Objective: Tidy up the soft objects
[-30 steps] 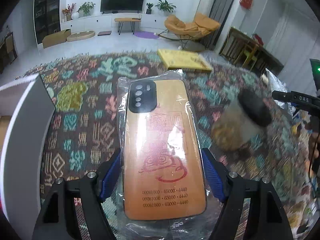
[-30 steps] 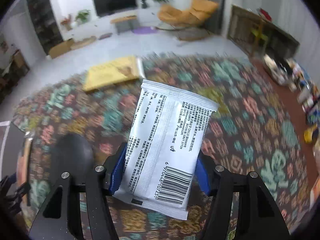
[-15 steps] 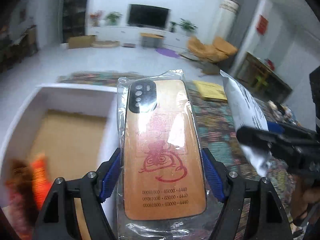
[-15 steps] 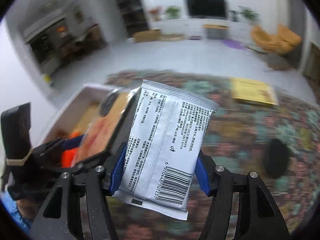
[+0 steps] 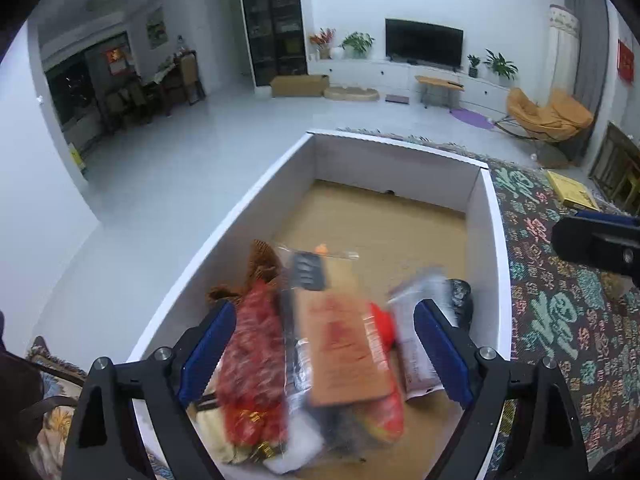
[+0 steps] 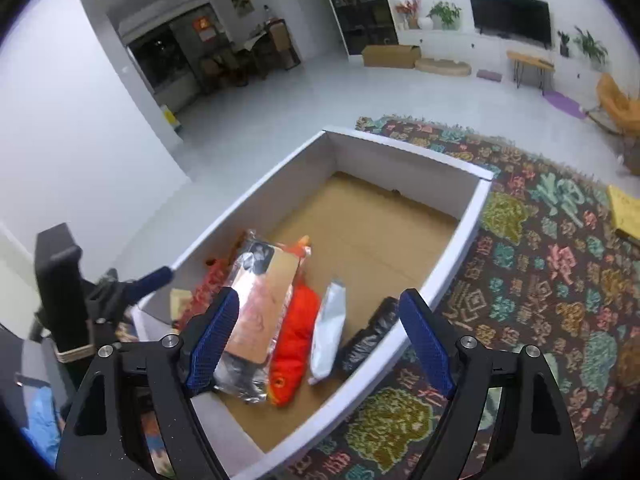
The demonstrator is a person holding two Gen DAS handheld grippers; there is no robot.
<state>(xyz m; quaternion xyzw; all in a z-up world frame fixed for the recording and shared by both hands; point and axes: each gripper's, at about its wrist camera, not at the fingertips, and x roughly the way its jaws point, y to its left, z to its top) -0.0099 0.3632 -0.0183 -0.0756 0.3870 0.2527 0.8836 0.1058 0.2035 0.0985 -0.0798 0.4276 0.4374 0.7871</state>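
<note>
We looked over a patterned cloth [image 6: 552, 280] covering the worktop, with a white-tiled living room beyond and a television [image 5: 424, 42] at twelve o'clock. A white box [image 6: 448, 272] sat on the cloth. Our left hand-held gripper [image 5: 324, 352] and right hand-held gripper [image 6: 320, 336] had just been opening, jaws apart, nothing clamped. The bagged phone case [image 6: 264, 292] lay in the box, the white packet [image 6: 328, 332] at its three o'clock, both below the jaws.

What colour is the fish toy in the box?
Bright orange fish toy, clearest in the right wrist view.
</note>
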